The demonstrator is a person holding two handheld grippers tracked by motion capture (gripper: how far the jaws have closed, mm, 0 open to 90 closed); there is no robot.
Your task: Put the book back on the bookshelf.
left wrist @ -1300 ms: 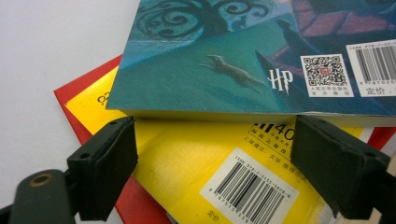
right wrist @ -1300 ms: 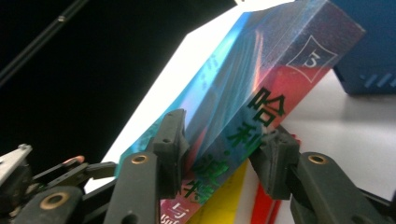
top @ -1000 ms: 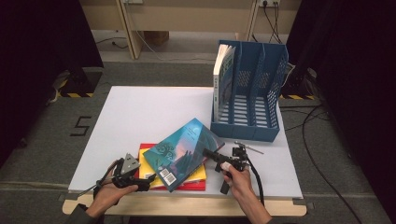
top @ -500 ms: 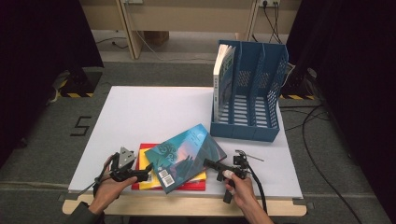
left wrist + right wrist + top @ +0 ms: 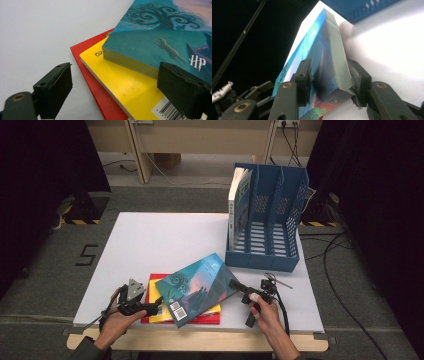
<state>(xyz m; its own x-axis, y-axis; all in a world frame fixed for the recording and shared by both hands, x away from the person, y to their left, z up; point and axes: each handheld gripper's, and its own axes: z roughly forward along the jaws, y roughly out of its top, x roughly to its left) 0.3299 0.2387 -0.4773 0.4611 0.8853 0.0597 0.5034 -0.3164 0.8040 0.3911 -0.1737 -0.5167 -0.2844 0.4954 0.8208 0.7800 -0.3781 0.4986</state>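
Note:
A teal paperback [image 5: 197,289] lies askew on a yellow book [image 5: 156,296] and a red book [image 5: 148,314] near the table's front edge. My right gripper [image 5: 235,285] has its jaws on the teal paperback [image 5: 329,62] at its right edge. They have just been closing, and both pads [image 5: 308,75] press its covers. My left gripper [image 5: 152,308] is open at the stack's left side. Between its wide-set jaws lie the corners of the yellow book [image 5: 117,82] and the red book [image 5: 97,92], untouched.
A blue three-slot file rack [image 5: 272,227] stands at the back right of the white table [image 5: 160,240], with one book [image 5: 239,202] upright in its left slot. Cables trail on the floor to the right.
The teal paperback's raised far corner has come down a little onto the stack. My right hand has shifted slightly with it. The left hand has stayed in place.

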